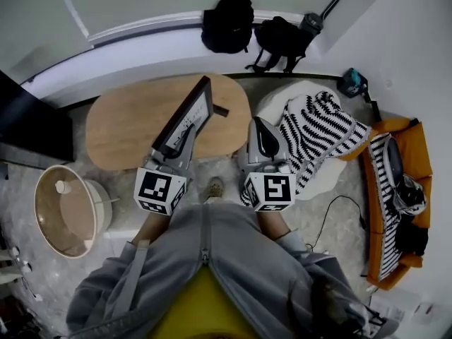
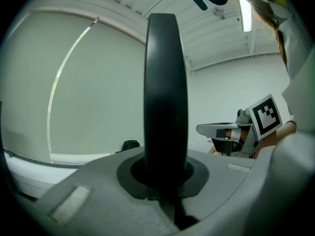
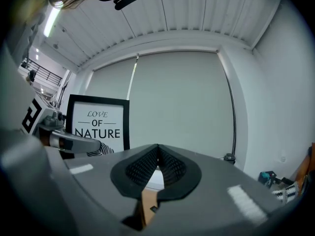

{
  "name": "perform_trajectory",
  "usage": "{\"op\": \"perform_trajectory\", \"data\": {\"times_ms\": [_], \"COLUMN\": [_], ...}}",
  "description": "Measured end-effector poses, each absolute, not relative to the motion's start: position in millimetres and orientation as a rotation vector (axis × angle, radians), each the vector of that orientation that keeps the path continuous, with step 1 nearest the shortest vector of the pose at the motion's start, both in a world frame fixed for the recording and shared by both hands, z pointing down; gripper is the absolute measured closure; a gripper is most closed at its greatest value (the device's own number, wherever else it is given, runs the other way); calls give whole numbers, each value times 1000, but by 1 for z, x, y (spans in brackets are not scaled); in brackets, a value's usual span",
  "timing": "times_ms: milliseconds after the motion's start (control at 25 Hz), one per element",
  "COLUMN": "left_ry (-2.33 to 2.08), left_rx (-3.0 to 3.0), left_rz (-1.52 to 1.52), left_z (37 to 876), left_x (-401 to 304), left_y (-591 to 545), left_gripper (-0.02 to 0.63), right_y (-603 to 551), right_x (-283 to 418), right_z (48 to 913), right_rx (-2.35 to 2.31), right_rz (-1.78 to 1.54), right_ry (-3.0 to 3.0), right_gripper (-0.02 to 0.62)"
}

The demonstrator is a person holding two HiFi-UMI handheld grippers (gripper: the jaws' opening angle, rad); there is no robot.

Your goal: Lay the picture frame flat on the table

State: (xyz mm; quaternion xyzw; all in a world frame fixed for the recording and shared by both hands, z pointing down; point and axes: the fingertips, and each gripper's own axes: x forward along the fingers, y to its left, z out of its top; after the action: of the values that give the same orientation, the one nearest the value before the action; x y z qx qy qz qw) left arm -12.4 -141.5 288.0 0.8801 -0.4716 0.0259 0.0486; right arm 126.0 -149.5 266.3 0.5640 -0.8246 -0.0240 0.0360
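Note:
A black picture frame (image 1: 185, 122) with a white print reading "LOVE OF NATURE" is held tilted over the right half of the oval wooden table (image 1: 127, 119). My left gripper (image 1: 175, 154) is shut on its lower edge. In the left gripper view the frame's black edge (image 2: 166, 82) stands upright between the jaws of that gripper (image 2: 165, 181). My right gripper (image 1: 261, 136) hovers just right of the frame, shut with nothing in it. From the right gripper view the frame's front (image 3: 98, 124) shows at the left, beyond that gripper (image 3: 157, 161).
A round wooden side table (image 1: 67, 210) stands at the lower left. A white pouf with a striped blanket (image 1: 318, 129) sits right of the table, and an orange sofa (image 1: 395, 196) is further right. Black bags (image 1: 227, 23) lie by the far wall.

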Motion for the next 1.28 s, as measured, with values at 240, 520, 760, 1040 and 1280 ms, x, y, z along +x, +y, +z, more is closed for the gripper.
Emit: {"op": "perform_trajectory", "data": {"times_ms": [240, 520, 760, 1040, 1280], "left_ry": [-1434, -1379, -1294, -1161, -1035], "left_rx": [2649, 2636, 2665, 2713, 2720], "left_rz": [110, 137, 175, 184, 207], "left_z": [301, 313, 312, 316, 338], "left_x": [8, 2, -11, -7, 11], "left_y": [-195, -216, -237, -258, -264], "left_gripper": [595, 595, 595, 595, 595], "right_y": [-206, -222, -234, -250, -266], "right_x": [143, 131, 112, 97, 94], "right_z": [276, 292, 287, 302, 318], "right_rx": [1688, 1684, 1679, 1654, 1546], "right_rz": [-41, 43, 73, 177, 161], "right_ry": [-2559, -2554, -2533, -2537, -2544], "right_gripper": [594, 594, 594, 594, 592]}}
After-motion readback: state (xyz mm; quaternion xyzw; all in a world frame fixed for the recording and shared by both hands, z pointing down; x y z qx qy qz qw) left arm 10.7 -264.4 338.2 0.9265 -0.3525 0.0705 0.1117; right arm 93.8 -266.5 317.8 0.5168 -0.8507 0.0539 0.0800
